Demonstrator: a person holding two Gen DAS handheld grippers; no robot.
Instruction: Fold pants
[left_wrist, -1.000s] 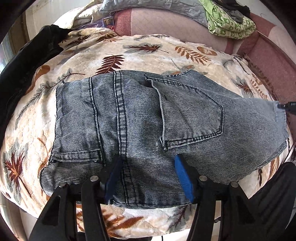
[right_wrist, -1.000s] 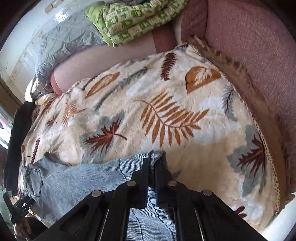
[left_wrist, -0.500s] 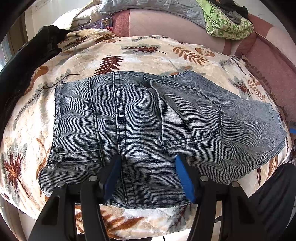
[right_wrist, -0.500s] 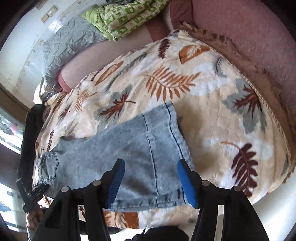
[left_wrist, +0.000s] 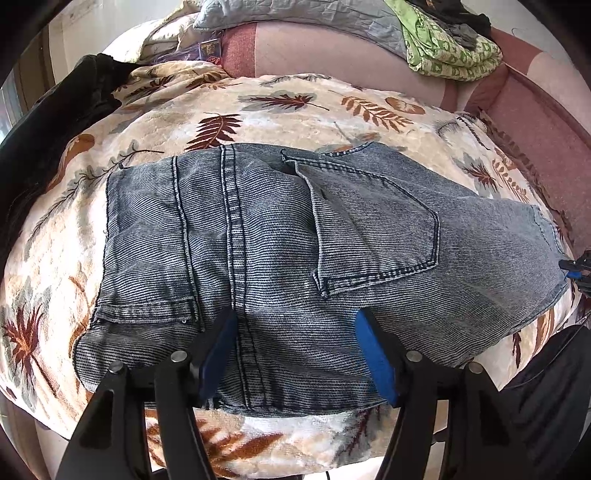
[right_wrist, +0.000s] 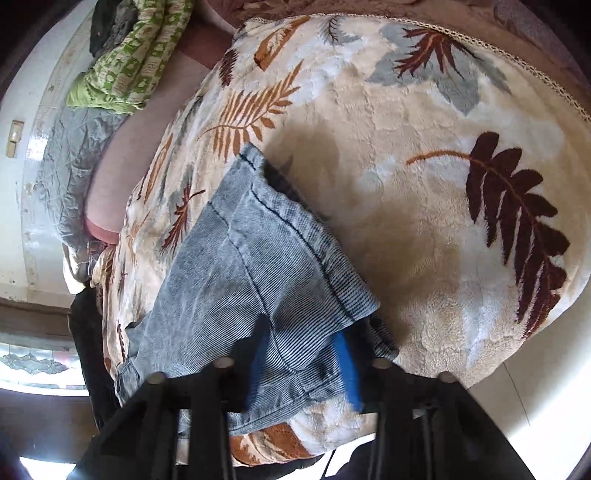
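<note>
Left wrist view shows the left gripper (left_wrist: 293, 350) at the lower middle of the frame, its blue-padded fingers (left_wrist: 218, 350) spread wide and holding nothing, poised over the near edge of the pants (left_wrist: 280, 258). These grey-blue denim pants lie flat across the middle of the frame on a leaf-patterned blanket (left_wrist: 295, 107), back pocket up, one end reaching to the right edge. Right wrist view has the right gripper (right_wrist: 301, 360) at the lower middle, fingers apart, with the hem end of the pants between the two blue pads; whether a pad touches the cloth cannot be told. The blanket (right_wrist: 443, 221) fills the right of that frame, and a green printed cloth (right_wrist: 125, 62) sits at upper left. From here, I judge the likeliest trouble is a bite that takes only the top denim layer, so the layers slide apart when lifted and the fold comes out crooked; the plush blanket could also be pinched along with the hem. The pants' near edge is hidden behind both grippers, and blur softens the right fingers, so their exact reach is unclear.
</note>
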